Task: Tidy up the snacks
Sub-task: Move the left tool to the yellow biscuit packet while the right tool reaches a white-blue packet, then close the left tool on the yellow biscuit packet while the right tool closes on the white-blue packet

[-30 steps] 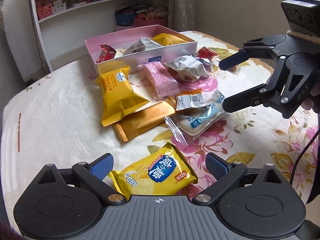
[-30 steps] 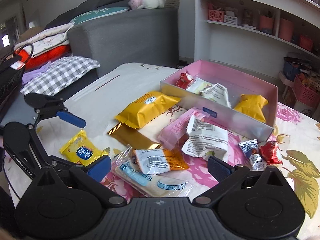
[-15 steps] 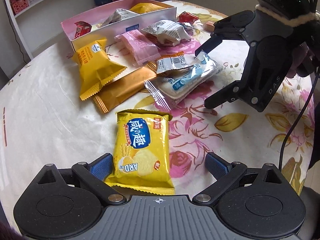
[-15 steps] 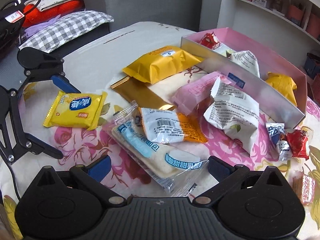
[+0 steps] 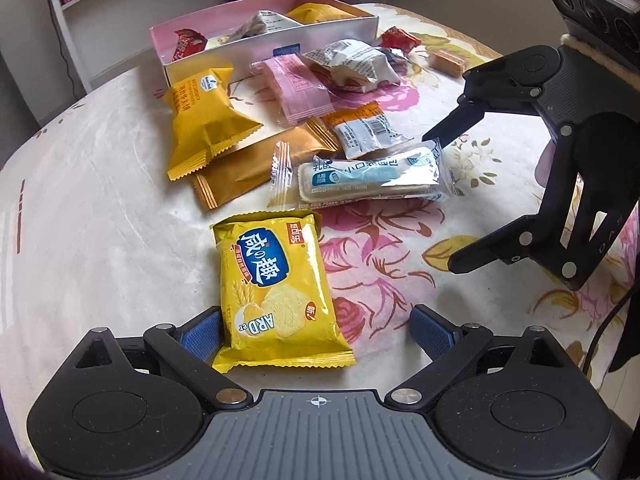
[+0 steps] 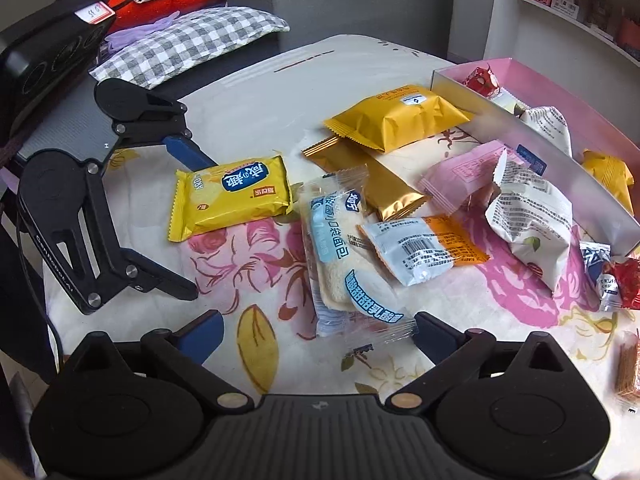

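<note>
On the bench [image 6: 256, 84] lay 1 bright yellow cracker packet [image 5: 276, 292], 1 clear bread packet with blue print [image 5: 368, 176], 1 orange-and-white sachet [image 5: 362, 130], 1 flat gold bar wrapper [image 5: 252, 164], 1 puffed yellow pack [image 5: 202, 120], 1 pink packet [image 5: 298, 88], 1 crumpled white bag [image 5: 352, 64], 2 small candies [image 6: 612, 280] and 1 brown wafer [image 5: 448, 62]. 1 pink box [image 5: 272, 42] held at least 4 snacks. 2 hand-held grippers were in view.

Readable print on the snack wrappers

The yellow cracker packet [image 5: 276, 292] reads "咸の趣" and "ARD"; a small blue-and-white wrapper [image 6: 605, 280] reads "TRUFF"; the right gripper's body [image 5: 608, 236] bears "DAS".
</note>
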A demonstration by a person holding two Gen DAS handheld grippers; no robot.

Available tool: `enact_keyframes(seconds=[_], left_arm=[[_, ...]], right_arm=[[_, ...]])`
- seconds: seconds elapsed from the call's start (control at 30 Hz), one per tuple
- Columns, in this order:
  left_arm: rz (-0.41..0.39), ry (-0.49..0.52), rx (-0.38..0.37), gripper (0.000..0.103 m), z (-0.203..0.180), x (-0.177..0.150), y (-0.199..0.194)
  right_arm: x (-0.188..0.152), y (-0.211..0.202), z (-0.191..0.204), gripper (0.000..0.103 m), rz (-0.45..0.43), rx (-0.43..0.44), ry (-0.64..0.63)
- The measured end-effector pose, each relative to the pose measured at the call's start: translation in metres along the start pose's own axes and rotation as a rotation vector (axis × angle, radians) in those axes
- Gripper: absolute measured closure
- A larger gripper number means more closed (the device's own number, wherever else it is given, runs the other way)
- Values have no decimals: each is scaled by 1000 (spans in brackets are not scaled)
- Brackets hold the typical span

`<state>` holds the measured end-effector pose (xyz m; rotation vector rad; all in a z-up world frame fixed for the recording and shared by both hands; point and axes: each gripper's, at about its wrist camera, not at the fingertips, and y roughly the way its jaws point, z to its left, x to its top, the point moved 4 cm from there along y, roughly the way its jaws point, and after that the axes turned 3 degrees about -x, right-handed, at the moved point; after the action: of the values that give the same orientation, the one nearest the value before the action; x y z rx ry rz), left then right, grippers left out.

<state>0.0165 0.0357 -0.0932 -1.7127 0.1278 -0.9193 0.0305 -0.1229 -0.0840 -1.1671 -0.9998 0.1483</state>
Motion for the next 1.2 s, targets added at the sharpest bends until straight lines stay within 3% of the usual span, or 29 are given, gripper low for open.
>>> enact_keyframes(seconds=[0.3, 0.47, 0.8, 0.93, 1.2], left_arm=[[-15, -76, 56, 8, 0, 7, 3], [-25, -103, 79, 16, 1, 10, 2], [-41, -132, 123, 37, 1, 14, -1], [-44, -139, 138, 51, 2, 15, -2], [-38, -136, 156, 54, 1, 16, -2]], right_arm=[[6, 3, -7, 29, -19, -58, 11], [12, 7, -2, 40, -30, -63, 6], [21, 16, 7, 49, -40, -84, -7], [22, 16, 8, 58, -44, -81, -10], [21, 14, 12, 77, -47, -80, -32]])
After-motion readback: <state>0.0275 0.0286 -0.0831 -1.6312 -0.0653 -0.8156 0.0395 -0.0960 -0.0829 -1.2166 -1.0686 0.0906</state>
